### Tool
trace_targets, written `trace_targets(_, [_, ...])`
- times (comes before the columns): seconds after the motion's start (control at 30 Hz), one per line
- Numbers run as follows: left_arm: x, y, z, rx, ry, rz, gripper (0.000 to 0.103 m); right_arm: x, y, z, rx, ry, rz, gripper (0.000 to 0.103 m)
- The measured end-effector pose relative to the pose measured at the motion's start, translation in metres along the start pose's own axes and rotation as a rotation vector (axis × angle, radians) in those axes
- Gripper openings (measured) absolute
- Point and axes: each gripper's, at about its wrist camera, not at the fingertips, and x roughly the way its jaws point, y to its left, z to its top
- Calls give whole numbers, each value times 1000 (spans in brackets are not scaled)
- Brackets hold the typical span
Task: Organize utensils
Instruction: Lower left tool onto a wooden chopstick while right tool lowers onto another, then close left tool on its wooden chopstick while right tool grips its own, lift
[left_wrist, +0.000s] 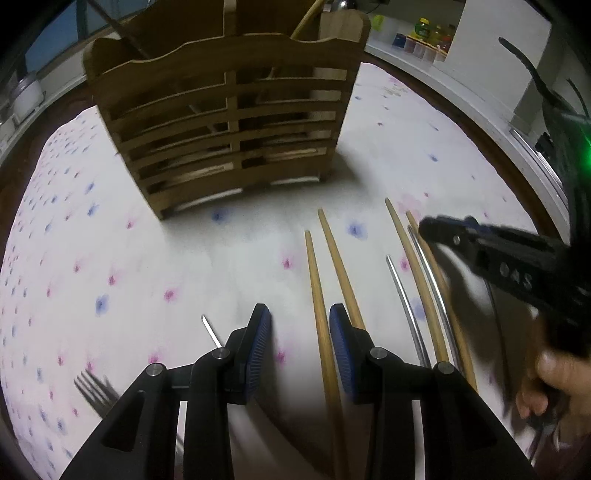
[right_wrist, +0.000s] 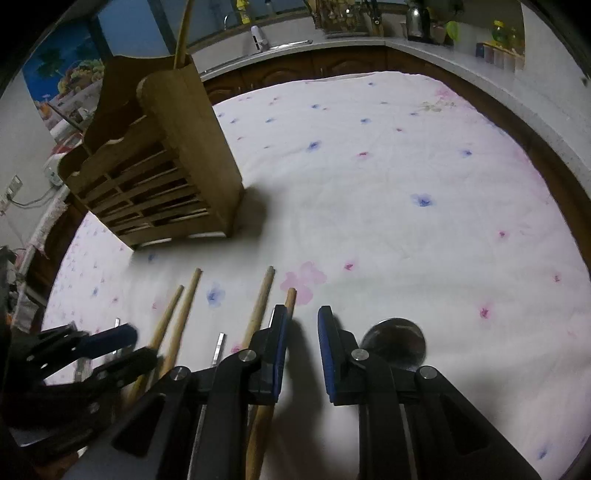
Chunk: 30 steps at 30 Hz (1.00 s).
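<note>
Four wooden chopsticks lie on the flowered cloth (right_wrist: 388, 177) as two pairs, with their blunt ends toward the slatted wooden utensil caddy (left_wrist: 229, 122). The first chopstick (left_wrist: 320, 332) runs up between the ribbed blue pads of the left gripper (left_wrist: 300, 347). That gripper's jaws stand at a moderate gap, and no pad contact with the stick is visible. The second chopstick (left_wrist: 341, 273) passes behind the pad on the right of that view. The other pair, a third chopstick (right_wrist: 258, 306) and a fourth chopstick (right_wrist: 290, 301), lies just beside the left-hand pad of the right gripper (right_wrist: 303, 350). The fourth continues under that finger. The right gripper's jaws are narrow, with only bare cloth between the pads. Three slim metal handles are countable. A short metal handle (left_wrist: 406, 306) and a long metal handle (left_wrist: 430, 273) lie among the right-hand sticks. A thin metal handle tip (left_wrist: 210, 328) lies left of the left gripper. One metal fork (left_wrist: 92, 387) shows its tines further left. One round metal spoon bowl (right_wrist: 397, 339) sits just beyond the right gripper's right finger. The caddy stands upright ahead of both grippers and holds one curved wooden handle (right_wrist: 183, 33). A person's hand (left_wrist: 554, 376) grips the right tool.
</note>
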Motion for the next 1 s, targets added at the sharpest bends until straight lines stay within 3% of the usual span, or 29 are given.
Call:
trace_targets(0.17, [7,7,12,-25,-4,-3,34,-2,8,5,-8,-24,25,21])
trace_targets(0.53, [13,15,21,-16,1,-5,34,19,21,24,-66,12,14,20])
trace_targets(0.67, [16,15,27,-24,9,-9,34,13,27,26,-92,-14,23,20])
trace_targets(0.77, [16,16,27,-14,6,-9,34,28,28,24,-104,69,16,23])
trace_targets(0.8, [17,16,27,-6,8,-4,34,26,28,24,-111,45,4,17])
trace_targets(1.0, [21,10,32,9,6,17,34,24,33,24,-136,45,-10,15])
